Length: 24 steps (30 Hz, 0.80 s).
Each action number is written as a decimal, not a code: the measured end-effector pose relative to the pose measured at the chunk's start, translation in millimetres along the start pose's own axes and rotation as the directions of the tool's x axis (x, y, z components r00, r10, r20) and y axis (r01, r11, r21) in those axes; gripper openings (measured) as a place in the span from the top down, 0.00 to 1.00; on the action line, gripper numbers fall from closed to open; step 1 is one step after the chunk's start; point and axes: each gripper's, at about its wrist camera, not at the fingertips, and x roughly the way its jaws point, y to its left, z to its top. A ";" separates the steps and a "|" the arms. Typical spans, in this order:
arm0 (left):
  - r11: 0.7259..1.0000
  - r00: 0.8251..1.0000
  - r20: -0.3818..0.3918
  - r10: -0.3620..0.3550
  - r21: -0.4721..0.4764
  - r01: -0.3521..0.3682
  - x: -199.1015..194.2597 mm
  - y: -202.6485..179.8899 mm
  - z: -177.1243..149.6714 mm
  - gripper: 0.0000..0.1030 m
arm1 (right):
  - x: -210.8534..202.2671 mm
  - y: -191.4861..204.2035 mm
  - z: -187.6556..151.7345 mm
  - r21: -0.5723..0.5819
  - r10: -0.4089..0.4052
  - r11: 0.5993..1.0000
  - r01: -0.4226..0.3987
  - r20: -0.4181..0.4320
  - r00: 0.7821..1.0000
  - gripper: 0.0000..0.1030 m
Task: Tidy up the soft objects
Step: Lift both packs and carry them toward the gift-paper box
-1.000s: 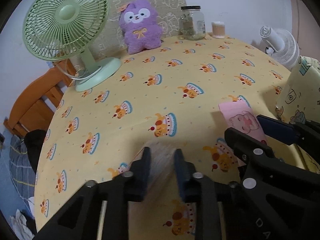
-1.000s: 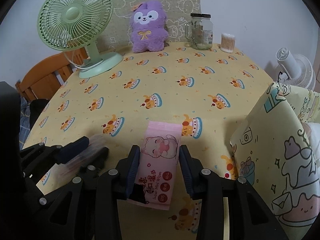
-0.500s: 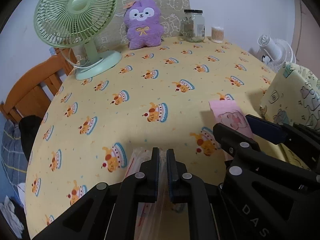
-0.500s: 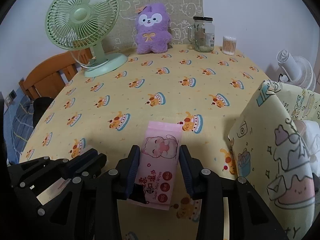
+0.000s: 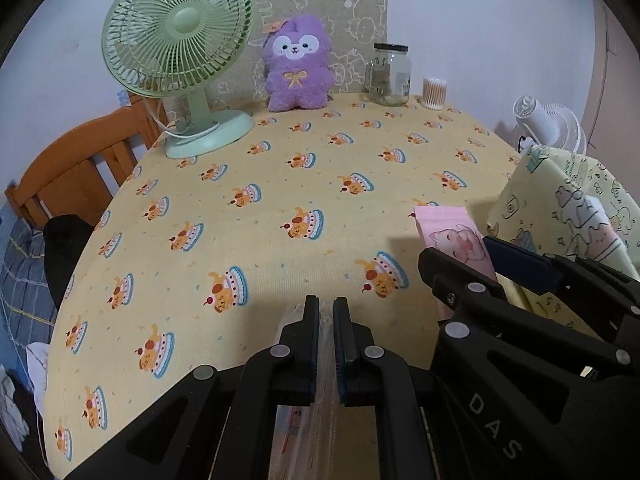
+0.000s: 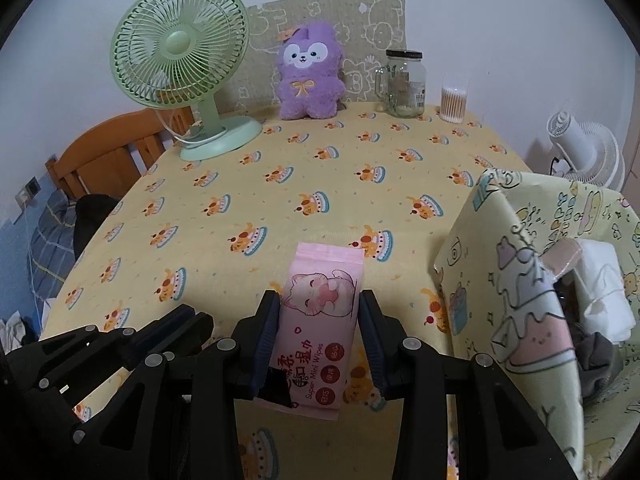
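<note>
My right gripper point(image 6: 319, 300) is shut on a pink wet-wipes pack point(image 6: 320, 320) with a cat picture and holds it above the yellow tablecloth point(image 6: 280, 184). The same pack point(image 5: 456, 240) shows at the right of the left wrist view. My left gripper point(image 5: 326, 308) is shut on a thin clear plastic packet point(image 5: 325, 404) whose contents are hard to make out. A yellow cartoon-print storage bag point(image 6: 520, 280) stands at the right, with white tissue point(image 6: 600, 280) and dark cloth inside. A purple plush toy point(image 6: 310, 76) sits at the table's far edge.
A green desk fan point(image 6: 180, 68) stands at the far left. A glass jar point(image 6: 406, 84) and a cotton-swab tub point(image 6: 453, 100) stand at the back. A white fan point(image 6: 584, 148) stands off the table's right. A wooden chair point(image 6: 112, 152) stands at the left.
My left gripper closed from open onto the clear packet and rose with it. My right gripper kept its hold on the pink pack and lifted slightly.
</note>
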 end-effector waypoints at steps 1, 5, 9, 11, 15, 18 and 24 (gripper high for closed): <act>1.000 1.000 0.006 0.003 -0.001 -0.003 -2.5 -0.7 -0.1 0.96 | -1.8 -0.1 0.1 -0.001 0.000 1.000 0.000 0.003 1.000 0.58; 1.000 1.000 0.030 0.000 -0.014 0.000 -13.4 -1.3 -0.5 0.96 | -13.0 0.5 1.4 -0.005 0.002 1.000 -0.001 0.024 1.000 0.58; 1.000 0.999 0.051 -0.002 -0.020 0.003 -24.1 -2.7 0.7 0.96 | -25.0 0.4 2.4 -0.009 0.004 1.000 -0.004 0.046 0.999 0.58; 1.000 0.998 0.061 -0.002 -0.022 0.003 -30.0 -3.8 1.9 0.96 | -31.4 0.0 3.6 -0.008 0.006 1.000 -0.006 0.057 0.998 0.58; 1.000 0.997 0.080 0.001 -0.020 0.001 -40.8 -7.1 5.5 0.96 | -42.3 0.4 6.5 -0.011 0.006 1.000 -0.005 0.074 0.997 0.58; 1.000 0.995 0.099 0.010 -0.020 -0.008 -49.8 -9.1 8.4 0.96 | -51.8 0.2 9.1 -0.016 0.006 1.000 -0.005 0.091 0.996 0.58; 1.000 0.991 0.134 0.020 -0.024 -0.017 -66.4 -12.4 13.4 0.96 | -69.5 -0.2 15.0 -0.023 0.009 1.000 -0.006 0.124 0.992 0.58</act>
